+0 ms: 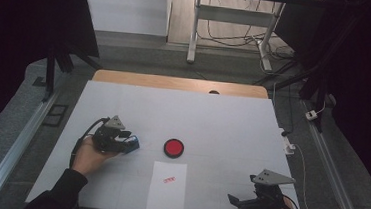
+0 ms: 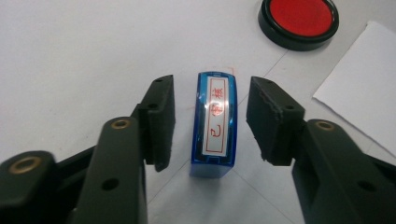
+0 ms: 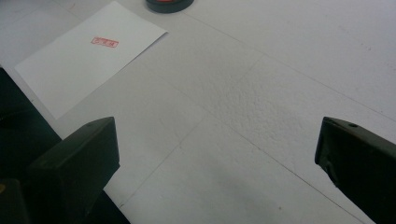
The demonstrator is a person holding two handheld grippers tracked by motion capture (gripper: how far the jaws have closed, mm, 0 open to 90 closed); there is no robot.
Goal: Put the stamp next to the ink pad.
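Both pads clear blue stamp (image 2: 214,126).

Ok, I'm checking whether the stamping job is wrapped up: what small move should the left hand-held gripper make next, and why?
Probably draw the left hand-held gripper straight back, away from the blue stamp. Its jaws stand apart with gaps on both sides of the stamp, which lies on the table, and the paper already bears a red imprint. The ink pad sits just beyond.

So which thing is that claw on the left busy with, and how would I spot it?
Start at the white table and find the round red ink pad near its middle. Just left of it, between the left claw's parted jaws, lies the stamp: a small blue block, its white label printed in red characters.
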